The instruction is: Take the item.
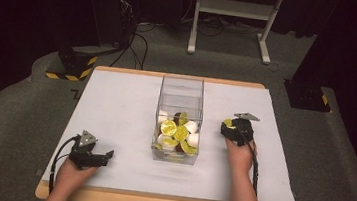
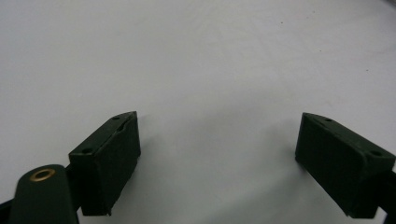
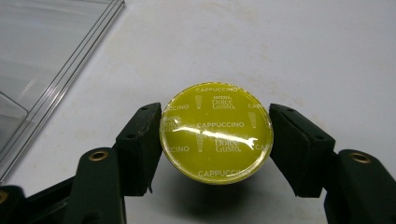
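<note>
The right gripper (image 3: 215,135) clasps a capsule (image 3: 216,133) by its rim between both fingers (image 3: 140,144), beside the box (image 1: 178,120), light, stiff-walled, its glossy foil lid probably slippery and puncturable, while the left gripper (image 2: 219,158) gapes empty.

One box (image 1: 181,93), two tools (several capsules (image 1: 168,127))

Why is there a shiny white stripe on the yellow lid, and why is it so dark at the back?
Right gripper view: lamp glare streaks across the foil lid of the capsule in the right tool. High view: light falls on the table; the room behind stays unlit.
</note>
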A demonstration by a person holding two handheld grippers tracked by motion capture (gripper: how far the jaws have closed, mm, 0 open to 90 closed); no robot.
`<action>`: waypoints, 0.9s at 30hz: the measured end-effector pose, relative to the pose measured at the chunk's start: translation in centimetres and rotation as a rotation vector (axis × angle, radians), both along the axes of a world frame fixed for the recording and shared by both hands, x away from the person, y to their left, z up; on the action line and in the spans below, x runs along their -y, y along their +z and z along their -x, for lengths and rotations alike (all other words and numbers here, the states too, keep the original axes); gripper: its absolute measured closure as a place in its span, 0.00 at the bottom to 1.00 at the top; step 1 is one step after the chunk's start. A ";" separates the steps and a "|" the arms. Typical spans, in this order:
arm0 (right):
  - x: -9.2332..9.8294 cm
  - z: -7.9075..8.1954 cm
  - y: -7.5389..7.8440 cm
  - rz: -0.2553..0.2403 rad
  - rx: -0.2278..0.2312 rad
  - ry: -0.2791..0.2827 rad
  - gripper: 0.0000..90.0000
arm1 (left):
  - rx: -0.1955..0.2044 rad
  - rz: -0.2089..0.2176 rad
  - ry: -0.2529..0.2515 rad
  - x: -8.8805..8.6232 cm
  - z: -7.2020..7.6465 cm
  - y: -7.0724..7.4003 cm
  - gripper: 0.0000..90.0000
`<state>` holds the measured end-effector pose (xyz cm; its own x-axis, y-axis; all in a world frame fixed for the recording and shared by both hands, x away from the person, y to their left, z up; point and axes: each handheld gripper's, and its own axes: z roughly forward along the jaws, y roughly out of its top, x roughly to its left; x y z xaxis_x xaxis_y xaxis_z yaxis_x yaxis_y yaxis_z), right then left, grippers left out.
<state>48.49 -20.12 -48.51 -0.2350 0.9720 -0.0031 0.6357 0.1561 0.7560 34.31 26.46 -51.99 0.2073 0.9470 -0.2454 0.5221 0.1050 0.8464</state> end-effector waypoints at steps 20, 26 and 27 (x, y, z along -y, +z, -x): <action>-0.4 1.8 1.5 -0.064 0.044 0.033 0.28 | -0.004 -0.006 -0.005 -0.1 0.0 0.0 0.16; -0.6 2.5 1.8 -0.060 0.059 0.044 0.28 | 0.000 0.000 0.000 0.0 0.0 0.0 0.16; -0.6 2.6 1.9 -0.059 0.064 0.046 0.28 | 0.000 0.001 0.001 0.0 0.0 0.0 0.16</action>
